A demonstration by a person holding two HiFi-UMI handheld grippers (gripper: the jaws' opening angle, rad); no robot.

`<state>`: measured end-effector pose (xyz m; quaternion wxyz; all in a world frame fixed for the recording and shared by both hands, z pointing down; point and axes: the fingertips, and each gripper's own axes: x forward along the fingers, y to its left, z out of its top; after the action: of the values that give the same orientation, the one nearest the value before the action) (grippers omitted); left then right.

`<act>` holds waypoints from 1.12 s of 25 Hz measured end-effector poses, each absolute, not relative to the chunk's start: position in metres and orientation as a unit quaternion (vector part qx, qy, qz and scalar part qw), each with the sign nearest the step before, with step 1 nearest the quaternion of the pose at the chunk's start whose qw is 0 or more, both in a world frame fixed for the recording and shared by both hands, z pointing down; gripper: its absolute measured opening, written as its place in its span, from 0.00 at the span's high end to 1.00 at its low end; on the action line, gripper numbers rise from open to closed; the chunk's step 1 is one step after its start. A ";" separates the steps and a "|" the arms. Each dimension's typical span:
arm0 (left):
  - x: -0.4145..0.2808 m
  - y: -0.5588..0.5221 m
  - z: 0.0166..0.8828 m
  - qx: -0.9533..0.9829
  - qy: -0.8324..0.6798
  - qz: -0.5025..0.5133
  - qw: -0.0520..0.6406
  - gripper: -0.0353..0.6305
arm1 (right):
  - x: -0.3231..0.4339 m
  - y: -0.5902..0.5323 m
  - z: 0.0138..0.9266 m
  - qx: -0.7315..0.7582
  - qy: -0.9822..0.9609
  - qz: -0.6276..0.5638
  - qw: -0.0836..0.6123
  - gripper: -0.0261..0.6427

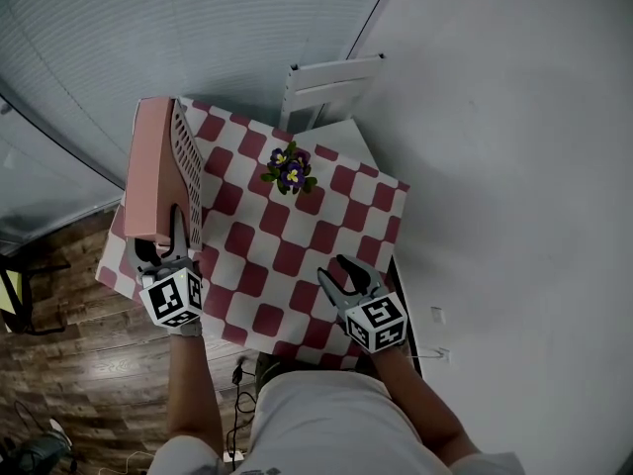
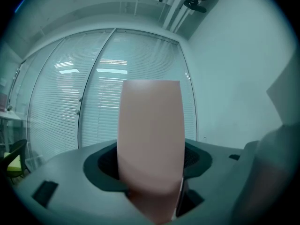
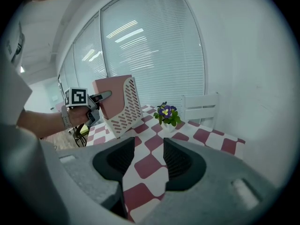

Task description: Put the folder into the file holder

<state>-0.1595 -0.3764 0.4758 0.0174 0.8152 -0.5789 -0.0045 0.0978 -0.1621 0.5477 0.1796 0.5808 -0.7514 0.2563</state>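
Note:
A pink folder (image 1: 150, 166) stands upright at the table's left edge, against the white perforated file holder (image 1: 188, 166). My left gripper (image 1: 158, 240) is at the folder's near end. In the left gripper view the folder (image 2: 150, 144) fills the whole gap between the pads of the left gripper (image 2: 150, 165), touching both. The right gripper view shows the folder (image 3: 110, 95) inside the slotted holder (image 3: 127, 109), with the left gripper (image 3: 101, 100) on its edge. My right gripper (image 1: 338, 273) hovers open over the table's near right part; nothing is between its jaws (image 3: 149, 158).
A red-and-white checked cloth covers the table (image 1: 297, 255). A small pot of purple flowers (image 1: 290, 169) stands near the far middle. A white chair (image 1: 331, 82) is behind the table by the wall. Wooden floor and cables lie to the left.

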 end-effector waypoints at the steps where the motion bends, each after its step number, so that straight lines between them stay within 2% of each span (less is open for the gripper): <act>1: -0.159 -0.377 0.476 0.816 -0.578 -0.003 0.017 0.51 | 0.098 -0.160 0.549 0.581 -0.751 0.257 0.181 0.69; 9: -0.155 -0.376 0.483 0.822 -0.568 0.020 0.012 0.49 | 0.097 -0.149 0.554 0.575 -0.753 0.262 0.183 0.69; 28: -0.164 -0.329 0.465 0.811 -0.583 0.037 0.042 0.47 | 0.071 -0.155 0.525 0.525 -0.808 0.234 0.132 0.69</act>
<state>-0.1638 -0.3287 0.4650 0.0423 0.8105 -0.5830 0.0369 0.0711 -0.1548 0.5245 0.1322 0.5249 -0.8076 0.2342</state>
